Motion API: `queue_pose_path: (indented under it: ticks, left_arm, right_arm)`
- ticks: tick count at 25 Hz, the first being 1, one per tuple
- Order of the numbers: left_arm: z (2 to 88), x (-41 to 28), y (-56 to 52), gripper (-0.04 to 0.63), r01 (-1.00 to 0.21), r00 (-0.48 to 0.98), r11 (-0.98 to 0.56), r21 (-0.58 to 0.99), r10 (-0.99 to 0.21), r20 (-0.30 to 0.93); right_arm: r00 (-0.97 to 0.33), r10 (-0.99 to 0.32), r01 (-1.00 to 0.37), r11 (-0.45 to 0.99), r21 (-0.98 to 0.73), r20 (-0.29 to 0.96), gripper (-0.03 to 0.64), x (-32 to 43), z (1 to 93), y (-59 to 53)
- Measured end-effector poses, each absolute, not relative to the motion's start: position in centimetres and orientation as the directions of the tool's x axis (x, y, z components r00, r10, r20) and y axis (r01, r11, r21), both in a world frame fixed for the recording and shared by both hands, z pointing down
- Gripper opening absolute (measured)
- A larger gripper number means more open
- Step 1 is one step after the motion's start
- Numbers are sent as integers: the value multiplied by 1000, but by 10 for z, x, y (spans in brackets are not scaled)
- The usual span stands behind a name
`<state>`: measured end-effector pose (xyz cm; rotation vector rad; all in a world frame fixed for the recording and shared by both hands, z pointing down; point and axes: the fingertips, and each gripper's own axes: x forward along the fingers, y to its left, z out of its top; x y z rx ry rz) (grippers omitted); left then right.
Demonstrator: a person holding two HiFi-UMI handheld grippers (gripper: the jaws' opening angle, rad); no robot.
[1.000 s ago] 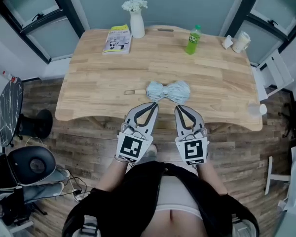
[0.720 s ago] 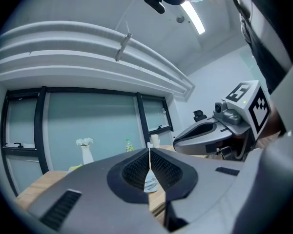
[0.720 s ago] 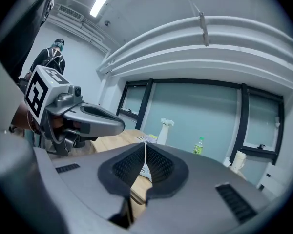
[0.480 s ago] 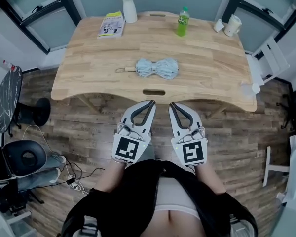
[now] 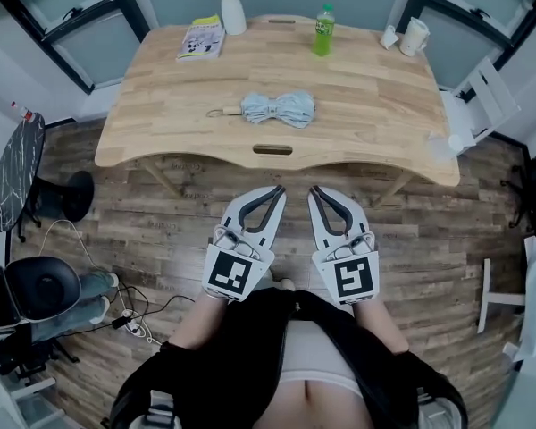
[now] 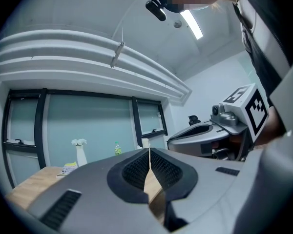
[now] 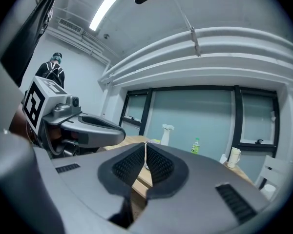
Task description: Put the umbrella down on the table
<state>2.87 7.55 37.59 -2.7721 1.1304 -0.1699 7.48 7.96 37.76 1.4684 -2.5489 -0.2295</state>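
Note:
A folded pale-blue umbrella (image 5: 278,108) with a wooden handle lies on the wooden table (image 5: 375,105), near its front middle. Both grippers hang over the floor, well short of the table's front edge. My left gripper (image 5: 277,189) is shut with nothing in it, and the right gripper (image 5: 314,190) beside it is shut and empty too. In the left gripper view the jaws (image 6: 149,151) meet tip to tip, and the right gripper (image 6: 219,130) shows at the side. The right gripper view shows its own jaws (image 7: 145,144) closed and the left gripper (image 7: 83,126) alongside.
At the table's far edge stand a white vase of flowers (image 5: 231,4), a yellow booklet (image 5: 202,39), a green bottle (image 5: 322,31) and a white cup (image 5: 415,36). A black chair (image 5: 45,293) and cables lie at the left on the wood floor. A white chair (image 5: 482,105) stands at the right.
Both grippers have drawn back from the table's front edge to over the floor, side by side. The umbrella stays where it lay on the table.

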Motion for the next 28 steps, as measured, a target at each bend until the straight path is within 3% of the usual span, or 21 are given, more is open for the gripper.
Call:
queue_pose_path:
  ticks: [12, 28]
  left_arm:
    - [369, 30, 109, 12, -677, 719, -711, -191, -694, 30]
    - [368, -22, 203, 12, -660, 735, -724, -203, -677, 26]
  right_arm:
    - [-512, -856, -826, 513, 234, 71, 34, 68, 377, 112]
    - [-473, -878, -858, 477, 189, 71, 34, 22, 377, 209]
